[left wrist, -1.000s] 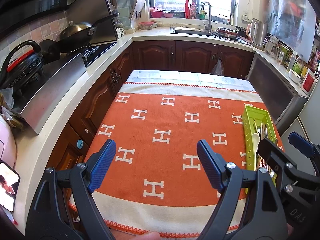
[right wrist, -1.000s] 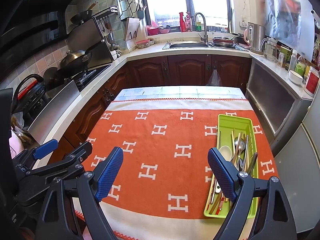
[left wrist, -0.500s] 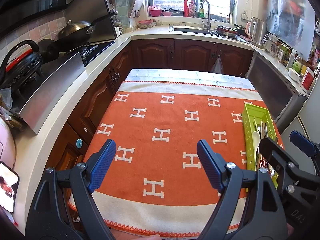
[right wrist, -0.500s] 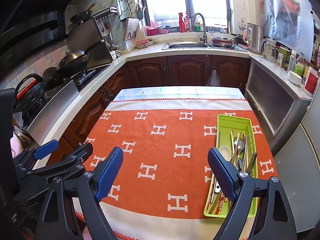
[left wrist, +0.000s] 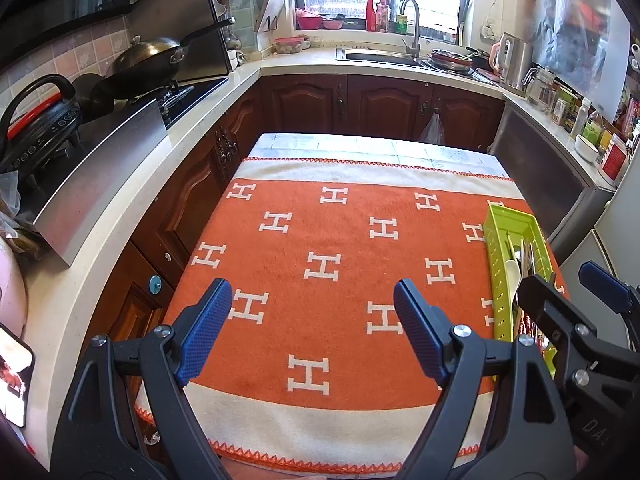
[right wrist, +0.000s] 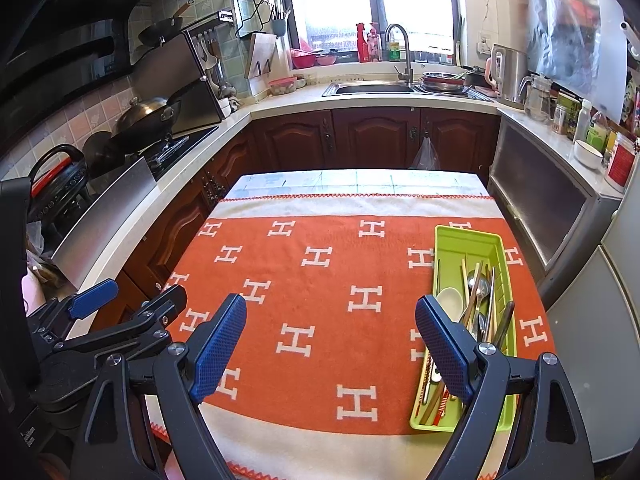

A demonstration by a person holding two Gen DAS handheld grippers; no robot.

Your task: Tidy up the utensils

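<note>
A lime-green utensil tray point(right wrist: 468, 242) lies along the right side of the table, on an orange cloth point(right wrist: 320, 312) with white H marks. Inside it are a white spoon point(right wrist: 449, 298), metal spoons point(right wrist: 478, 286), chopsticks and other utensils, mixed together. My right gripper point(right wrist: 330, 336) hovers open over the cloth's near part, its right finger just left of the tray, nothing between the pads. My left gripper point(left wrist: 312, 324) is open too, above the cloth's near left part, empty. In the left wrist view the tray point(left wrist: 510, 220) is partly hidden behind the right gripper.
Kitchen counters ring the table: a stove with a wok point(right wrist: 146, 114) on the left, a sink point(right wrist: 374, 88) at the back, a kettle point(right wrist: 508, 72) and jars on the right. A phone point(left wrist: 14, 372) lies at the near left. Dark wood cabinets stand below the counters.
The left wrist view has shifted slightly, with the table a little lower and farther in frame. The right gripper and the tray have stayed put. Both grippers keep the same opening.
</note>
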